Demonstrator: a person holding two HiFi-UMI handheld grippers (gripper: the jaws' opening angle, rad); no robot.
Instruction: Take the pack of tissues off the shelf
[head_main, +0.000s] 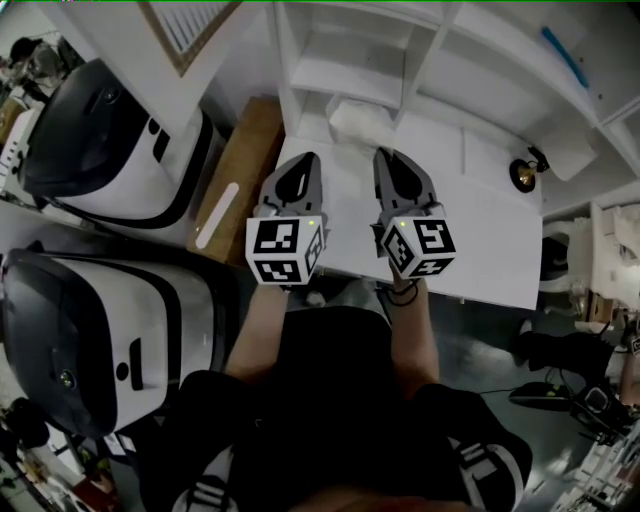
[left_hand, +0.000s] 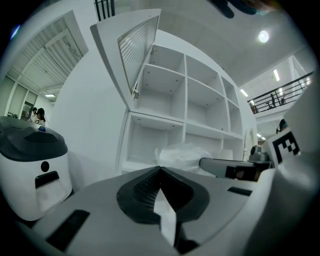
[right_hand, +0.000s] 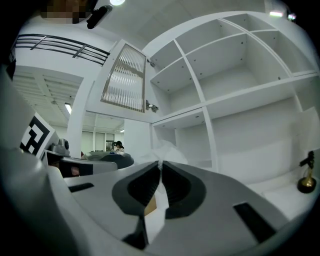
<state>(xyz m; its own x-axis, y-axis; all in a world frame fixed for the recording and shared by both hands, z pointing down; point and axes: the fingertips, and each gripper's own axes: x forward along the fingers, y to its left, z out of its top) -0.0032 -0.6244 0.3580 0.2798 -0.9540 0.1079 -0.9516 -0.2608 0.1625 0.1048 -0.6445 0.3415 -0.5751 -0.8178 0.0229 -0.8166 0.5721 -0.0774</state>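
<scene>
– White shelf (head_main: 440, 60) with square compartments, then. What does it hold?

– One pack of tissues (left_hand: 182, 155), crinkly in clear wrap. It lies low down at the mouth of the bottom row, toward the left end. I cannot tell whether it is inside a compartment or just in front on the ledge (head_main: 470, 230).

– Anything else on that ledge?

– A small dark and gold ornament (right_hand: 305, 182) stands at the right end, well apart from the pack. Higher up, a slatted door (right_hand: 125, 77) hangs swung open on the left compartment.

– And the grippers?

– They sit side by side over the ledge, both pointing at the shelf. The left gripper (head_main: 306, 160) has its jaws pressed together with nothing between them. The right gripper (head_main: 386, 155) is the same, tips meeting and empty. The pack lies just beyond their tips, between the two, and neither touches it.
</scene>
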